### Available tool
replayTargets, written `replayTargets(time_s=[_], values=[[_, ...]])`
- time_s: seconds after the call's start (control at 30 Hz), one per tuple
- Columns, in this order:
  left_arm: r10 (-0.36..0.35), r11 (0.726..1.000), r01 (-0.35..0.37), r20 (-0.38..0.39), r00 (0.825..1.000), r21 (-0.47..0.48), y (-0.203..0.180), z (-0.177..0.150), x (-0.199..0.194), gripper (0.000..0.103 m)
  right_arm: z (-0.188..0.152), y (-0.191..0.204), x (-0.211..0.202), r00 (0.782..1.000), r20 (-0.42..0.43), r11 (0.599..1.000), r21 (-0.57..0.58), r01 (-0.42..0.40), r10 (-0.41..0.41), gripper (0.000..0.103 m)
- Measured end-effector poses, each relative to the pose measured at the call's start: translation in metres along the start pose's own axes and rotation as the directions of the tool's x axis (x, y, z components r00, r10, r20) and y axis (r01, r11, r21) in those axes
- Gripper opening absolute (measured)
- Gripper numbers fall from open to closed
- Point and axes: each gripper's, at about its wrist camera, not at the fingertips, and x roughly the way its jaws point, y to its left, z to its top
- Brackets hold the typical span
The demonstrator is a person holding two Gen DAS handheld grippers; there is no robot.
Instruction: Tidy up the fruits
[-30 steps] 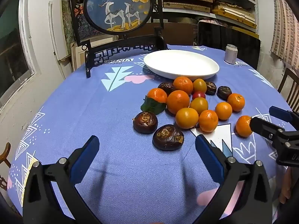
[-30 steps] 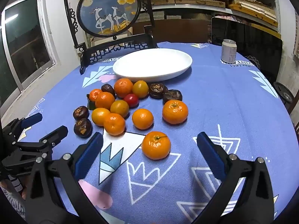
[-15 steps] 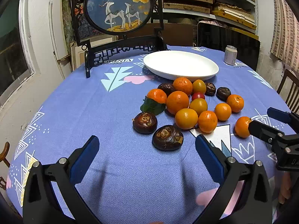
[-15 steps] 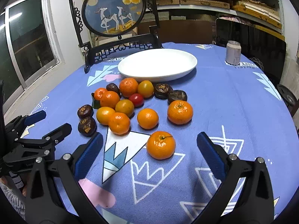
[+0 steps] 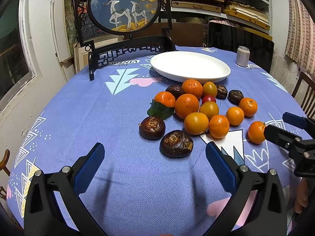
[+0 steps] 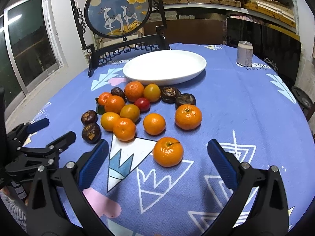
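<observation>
Several oranges, dark brown fruits, yellow fruits and one red fruit (image 5: 208,99) lie in a cluster on the blue tablecloth in front of an empty white plate (image 5: 190,66). My left gripper (image 5: 154,157) is open and empty; a dark brown fruit (image 5: 175,143) lies just ahead between its fingers. My right gripper (image 6: 157,154) is open and empty; a lone orange (image 6: 168,151) sits between its fingertips. The same plate (image 6: 165,67) shows in the right wrist view. Each gripper appears at the edge of the other's view.
A framed deer picture on a black stand (image 5: 126,5) stands at the table's back left. A drink can (image 5: 242,56) stands at the back right, also in the right wrist view (image 6: 244,53). A wooden chair (image 5: 304,92) is at the right edge.
Both grippers have moved slightly forward toward the fruit. The lone orange now sits closer between the right fingers. No fruit has moved.
</observation>
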Motion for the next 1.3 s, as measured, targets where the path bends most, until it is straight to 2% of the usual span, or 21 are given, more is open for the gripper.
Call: replayTargets(time_s=[0.27,0.37,0.5,0.6,0.73,0.87,0.9,1.0,1.03,1.07,1.1,1.13,1.23,1.3], values=[[-0.004,1.0,0.004,-0.01,1.0,0.001,0.0,0.0,0.002,0.102,-0.002,0.004,-0.001,0.999,0.017,0.999,-0.013,-0.038,0.039,0.101],[-0.013,1.0,0.013,-0.028,1.0,-0.002,0.001,0.0,0.005,0.102,-0.002,0.003,-0.004,0.997,0.038,0.998,-0.008,-0.063,0.063,0.101],[-0.037,0.999,0.037,-0.066,0.997,-0.008,0.003,0.002,0.01,0.102,-0.004,0.002,0.0,0.998,0.02,0.998,-0.003,-0.064,0.064,0.101],[-0.076,0.997,0.074,-0.109,0.991,-0.022,0.008,0.004,0.017,0.102,-0.003,0.002,0.002,0.998,0.013,0.998,0.0,-0.059,0.059,0.101],[-0.169,0.983,0.152,-0.176,0.97,-0.103,0.021,0.004,0.031,0.102,-0.004,0.002,0.005,0.999,-0.001,0.999,-0.006,-0.039,0.039,0.101],[-0.236,0.968,0.211,-0.209,0.949,-0.135,0.023,0.002,0.043,0.102,-0.005,0.003,0.007,1.0,-0.009,1.0,-0.015,-0.021,0.021,0.101],[-0.247,0.966,0.223,-0.206,0.947,-0.13,0.021,0.002,0.044,0.101,-0.005,0.003,0.007,1.0,-0.009,1.0,-0.013,-0.019,0.019,0.101],[-0.214,0.976,0.202,-0.189,0.958,-0.081,0.012,0.005,0.041,0.1,-0.005,0.0,0.008,1.0,-0.016,1.0,-0.006,-0.007,0.007,0.101],[-0.166,0.986,0.163,-0.178,0.97,-0.031,0.004,0.008,0.04,0.099,-0.005,-0.001,0.009,1.0,-0.024,1.0,-0.004,-0.006,0.006,0.101],[-0.143,0.989,0.146,-0.178,0.974,0.003,-0.001,0.01,0.041,0.097,-0.005,-0.002,0.01,0.999,-0.032,1.0,0.0,-0.007,0.007,0.101],[-0.137,0.989,0.144,-0.184,0.973,0.023,-0.004,0.012,0.043,0.089,-0.005,-0.004,0.011,0.999,-0.036,1.0,0.004,-0.005,0.005,0.101],[-0.144,0.986,0.157,-0.204,0.968,0.049,-0.01,0.014,0.048,0.082,-0.005,-0.005,0.011,0.999,-0.037,1.0,0.007,-0.003,0.003,0.101],[-0.144,0.985,0.163,-0.237,0.961,0.061,-0.013,0.013,0.059,0.076,-0.005,-0.009,0.015,0.998,-0.059,1.0,0.026,-0.013,0.015,0.099],[-0.154,0.983,0.174,-0.254,0.955,0.059,-0.013,0.012,0.063,0.072,-0.005,-0.01,0.018,0.997,-0.076,0.999,0.027,-0.027,0.029,0.093]])
